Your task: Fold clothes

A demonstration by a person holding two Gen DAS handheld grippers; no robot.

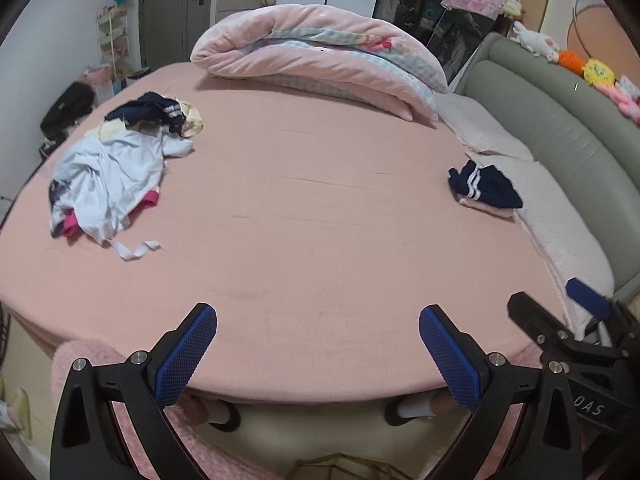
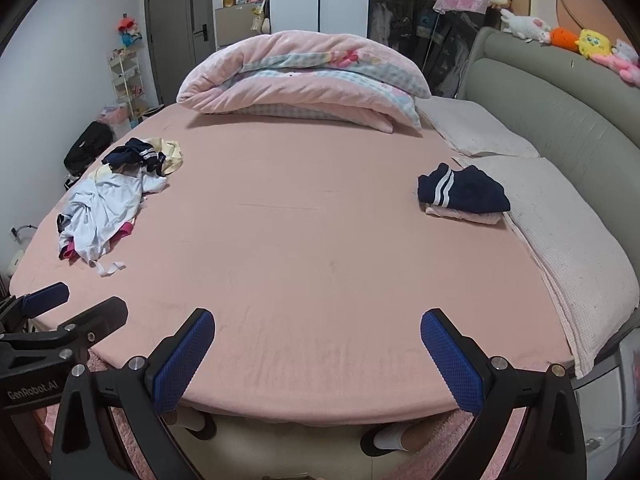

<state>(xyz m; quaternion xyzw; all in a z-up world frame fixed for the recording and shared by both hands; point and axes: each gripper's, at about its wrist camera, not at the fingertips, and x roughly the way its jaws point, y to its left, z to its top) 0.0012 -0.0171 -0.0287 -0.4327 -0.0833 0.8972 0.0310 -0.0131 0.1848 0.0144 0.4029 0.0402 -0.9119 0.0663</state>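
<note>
1. The left tongs [image 1: 318,334] and right tongs [image 2: 317,334] both gape wide with nothing between them, at the near edge of the bed [image 1: 320,208].
2. An unfolded clothes heap [image 1: 116,168] lies far left.
3. The folded stack [image 2: 464,194] sits right, beside the pillow [image 2: 568,240].

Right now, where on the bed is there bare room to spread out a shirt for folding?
The wide middle of the pink sheet is bare, bordered by the unfolded clothes pile on the left, the folded stack on the right and the rolled quilt behind. The left edge is crowded.
</note>
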